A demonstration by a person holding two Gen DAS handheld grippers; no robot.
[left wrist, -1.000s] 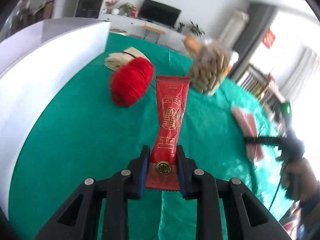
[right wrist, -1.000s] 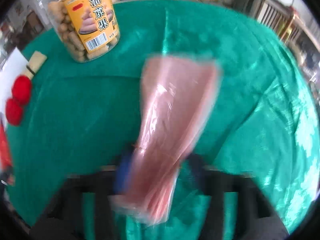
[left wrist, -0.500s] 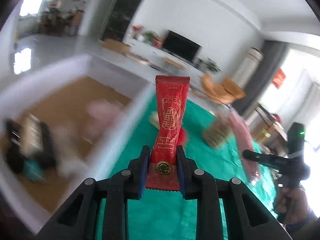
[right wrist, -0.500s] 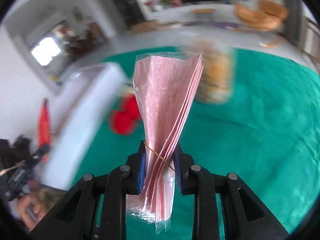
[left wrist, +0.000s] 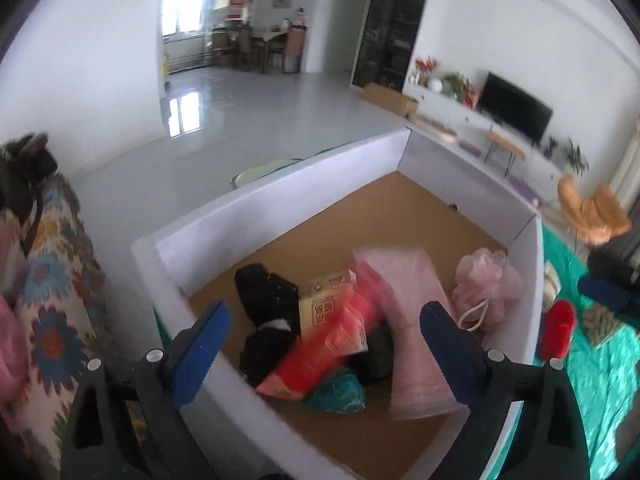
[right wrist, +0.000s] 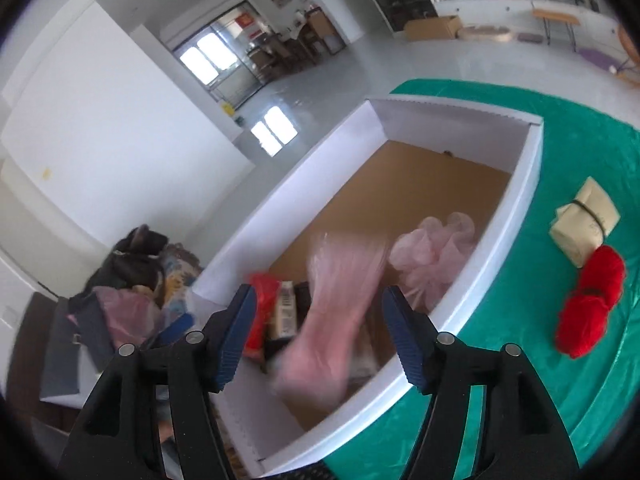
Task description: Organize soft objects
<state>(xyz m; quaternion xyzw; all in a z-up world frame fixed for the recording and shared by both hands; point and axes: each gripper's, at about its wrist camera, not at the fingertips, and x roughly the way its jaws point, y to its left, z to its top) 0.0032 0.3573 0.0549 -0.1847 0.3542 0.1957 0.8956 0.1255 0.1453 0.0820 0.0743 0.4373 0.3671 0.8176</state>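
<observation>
Fingers (left wrist: 448, 352) spread; red packet (left wrist: 320, 356) in white box (left wrist: 280, 196).

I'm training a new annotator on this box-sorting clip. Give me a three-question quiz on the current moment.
1. True or false: the left gripper grips the red pouch.
2. Which lies outside the box? A) pink pouf B) red yarn C) pink bag bundle
3. Fill in: the cloth under the box is ____.

Key: 1 false, its jaws have just opened and the pouch lies in the box; 2 B; 3 green.
</observation>
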